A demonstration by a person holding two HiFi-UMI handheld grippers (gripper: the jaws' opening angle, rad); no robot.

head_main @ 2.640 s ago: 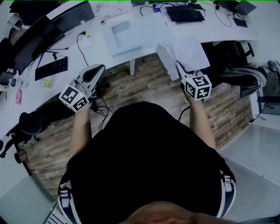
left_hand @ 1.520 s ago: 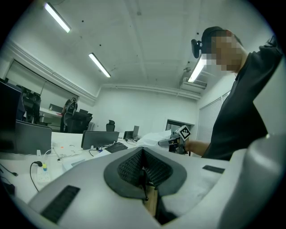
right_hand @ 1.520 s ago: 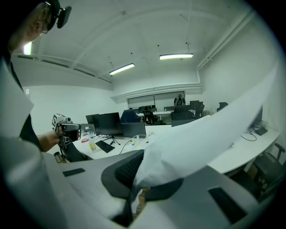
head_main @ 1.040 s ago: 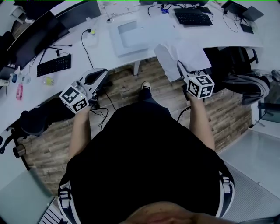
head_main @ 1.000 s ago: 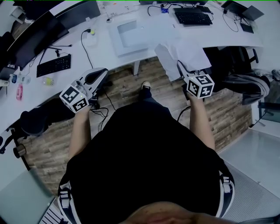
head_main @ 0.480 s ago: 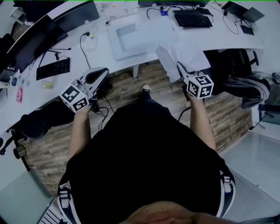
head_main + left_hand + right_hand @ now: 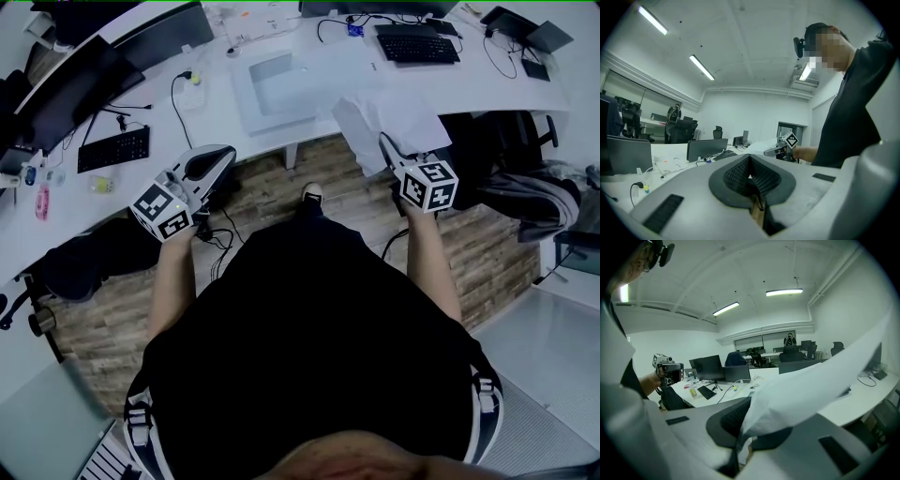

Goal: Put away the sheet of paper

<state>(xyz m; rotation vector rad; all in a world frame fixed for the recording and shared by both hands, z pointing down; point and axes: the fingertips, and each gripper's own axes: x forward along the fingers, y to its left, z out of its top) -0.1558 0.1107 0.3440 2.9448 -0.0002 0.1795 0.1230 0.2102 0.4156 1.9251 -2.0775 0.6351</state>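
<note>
The right gripper [image 7: 383, 142] was clamped shut on the sheet of paper [image 7: 394, 117], its jaws pinching the sheet's near edge. In the right gripper view, the paper [image 7: 811, 390] rose out of the closed pads and swept up to the right, so its long axis ran away from the jaws. Its free end was lifted and slightly curled, and it hid part of the white curved desk [image 7: 862, 399] behind it. Seen from the head view, the sheet hung above the desk's front edge [image 7: 309, 122] and pointed towards the desk's far side.

The left gripper [image 7: 223, 152] was held off the desk's front edge, well apart from the sheet. Its jaws were closed together with nothing between them, as the left gripper view [image 7: 752, 176] showed.

On the desk, a black keyboard [image 7: 417, 45] with trailing cables lay beyond the sheet, towards the far edge. A pale flat rectangular thing [image 7: 272, 80], perhaps a laptop, sat on the desk to the left of the sheet. Further left along the desk lay a second black keyboard [image 7: 112, 148], with dark monitors [image 7: 159, 28] behind it. Under the desk, a white leg [image 7: 291, 150] stood on the wooden floor [image 7: 272, 192]. The person's shoe [image 7: 311, 194] was just in front of the desk.
</note>
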